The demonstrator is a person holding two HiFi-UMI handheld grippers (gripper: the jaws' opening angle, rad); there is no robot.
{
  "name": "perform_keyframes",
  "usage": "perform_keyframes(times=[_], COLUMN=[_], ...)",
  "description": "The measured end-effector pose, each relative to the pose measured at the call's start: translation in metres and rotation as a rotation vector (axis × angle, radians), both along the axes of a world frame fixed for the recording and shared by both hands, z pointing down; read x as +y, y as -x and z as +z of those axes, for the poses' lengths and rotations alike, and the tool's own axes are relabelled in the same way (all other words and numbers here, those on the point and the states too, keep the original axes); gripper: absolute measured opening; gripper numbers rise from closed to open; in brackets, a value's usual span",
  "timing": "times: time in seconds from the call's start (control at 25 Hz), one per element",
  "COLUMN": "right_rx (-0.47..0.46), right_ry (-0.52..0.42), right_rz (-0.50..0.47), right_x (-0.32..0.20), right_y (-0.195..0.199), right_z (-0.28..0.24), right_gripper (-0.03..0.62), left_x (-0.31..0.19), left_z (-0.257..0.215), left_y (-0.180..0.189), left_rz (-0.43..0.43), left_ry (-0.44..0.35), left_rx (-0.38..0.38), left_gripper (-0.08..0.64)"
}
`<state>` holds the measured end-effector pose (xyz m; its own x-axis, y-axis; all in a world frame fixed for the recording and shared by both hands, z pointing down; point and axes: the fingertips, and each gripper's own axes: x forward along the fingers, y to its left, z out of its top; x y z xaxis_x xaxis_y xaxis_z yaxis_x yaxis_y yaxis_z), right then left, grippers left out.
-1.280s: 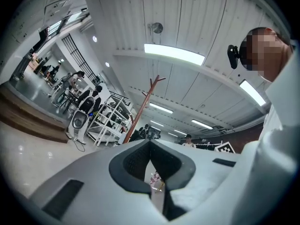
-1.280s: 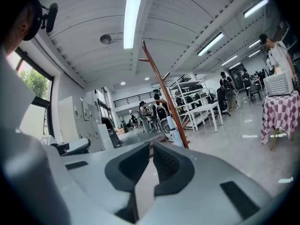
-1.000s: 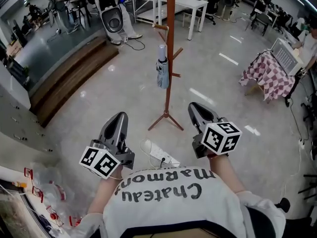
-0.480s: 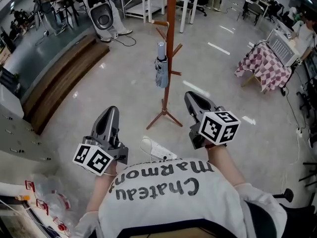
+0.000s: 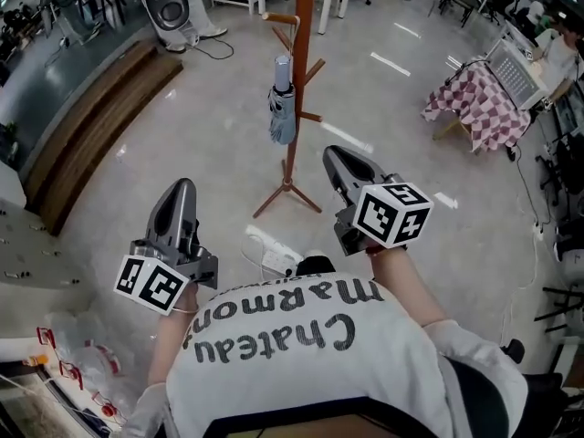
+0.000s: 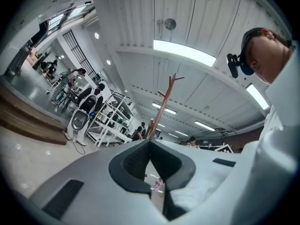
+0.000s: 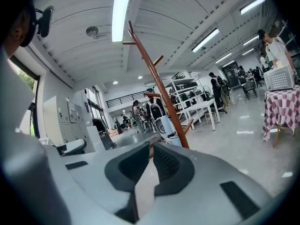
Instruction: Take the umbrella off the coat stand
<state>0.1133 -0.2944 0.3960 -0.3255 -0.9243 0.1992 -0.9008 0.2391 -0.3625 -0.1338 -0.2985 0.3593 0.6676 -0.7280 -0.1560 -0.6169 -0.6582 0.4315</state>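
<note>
1. The folded umbrella hangs on the coat stand, just left of it in the head view, with its long axis vertical.
2. It lies ahead of both grippers and well apart from them. The right gripper looks nearer than the left gripper.
3. Both pairs of fingers are closed together and hold nothing.
4. The person's shirt reads "Chateau Marmon", upside down in the head view.
</note>
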Motion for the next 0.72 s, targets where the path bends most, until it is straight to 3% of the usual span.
perform_keyframes(times=[0.36,0.56,0.72], right_rx=[0.017,0.096,0.125], right_ry=[-0.024,-0.052,-0.042], right_rz=[-0.11,-0.175,-0.228], right_x=[-0.075,-0.118,-0.149], right_y=[-0.016,-0.021,-0.016], right_z=[-0.009,-0.009,-0.001], right_gripper=[0.041,0.048,0.167], left_x=[-0.035,-0.053,-0.06], left_z=[-0.013,-0.006,-0.006], left_y=[-0.002,-0.005,0.003], left_rz=[-0.15,-0.228,-0.299], left_ry=[-0.011,0.024,0.029], left_rx=[-0.002,-0.002,-0.01], left_gripper=[0.021,0.021,0.021])
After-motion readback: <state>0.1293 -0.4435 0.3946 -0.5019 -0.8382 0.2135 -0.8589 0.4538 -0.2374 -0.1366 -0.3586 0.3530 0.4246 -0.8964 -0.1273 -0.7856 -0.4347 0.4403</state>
